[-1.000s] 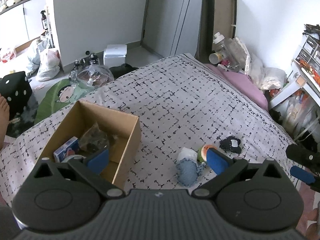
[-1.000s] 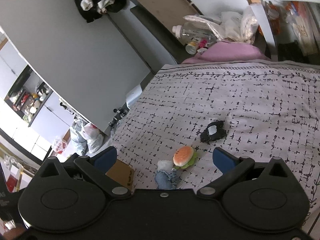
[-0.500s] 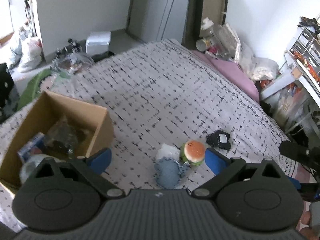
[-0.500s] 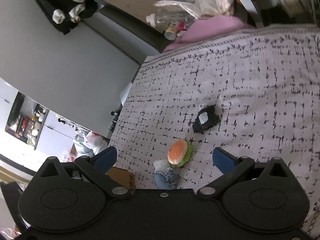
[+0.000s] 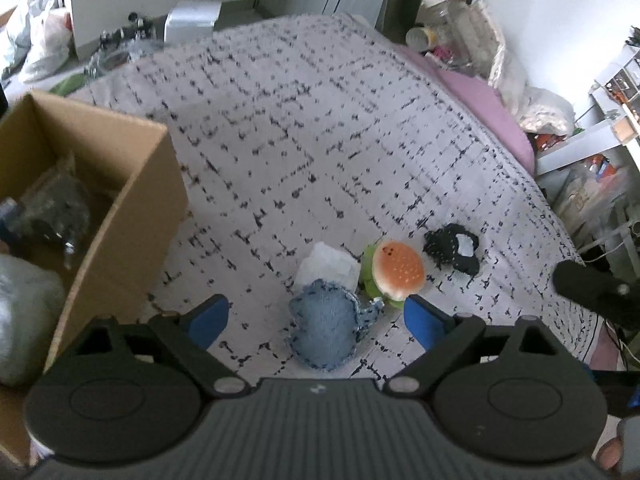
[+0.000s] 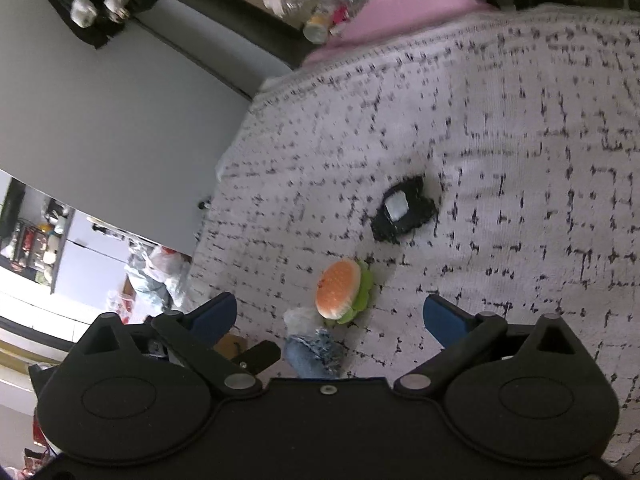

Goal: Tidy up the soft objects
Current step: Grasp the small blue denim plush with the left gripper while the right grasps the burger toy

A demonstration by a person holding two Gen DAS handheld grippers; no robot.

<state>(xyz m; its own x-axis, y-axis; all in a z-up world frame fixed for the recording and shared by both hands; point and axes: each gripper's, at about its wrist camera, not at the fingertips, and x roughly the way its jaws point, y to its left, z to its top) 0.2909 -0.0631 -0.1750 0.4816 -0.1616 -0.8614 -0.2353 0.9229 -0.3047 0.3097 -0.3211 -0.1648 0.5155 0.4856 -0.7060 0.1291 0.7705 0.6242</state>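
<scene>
1. Left gripper (image 5: 316, 318) fingers spread wide, grasping nothing; denim toy (image 5: 326, 330) lies on the bed (image 5: 320, 120) between them, nearest of the cluster.
2. Right gripper (image 6: 330, 316) fingers also released, empty, held above the same cluster from the right.
3. White pouch (image 5: 330, 266) touches the denim toy's far edge; burger toy (image 5: 394, 270) sits just right of it, close to the left gripper's right finger (image 5: 420, 320). Risk: closing here pinches two items, or nudges the burger away.
4. Risk: bedspread is soft; a low approach may catch the cloth with the toy.
5. Black toy (image 5: 452, 250) lies further right, apart from the rest: least clutter.
6. Box (image 5: 132, 216) at left already holds items; its near-right wall stands between toys and opening. Risk: a low carry clips the rim.
7. Both grippers near one cluster: collision likely if both descend.
</scene>
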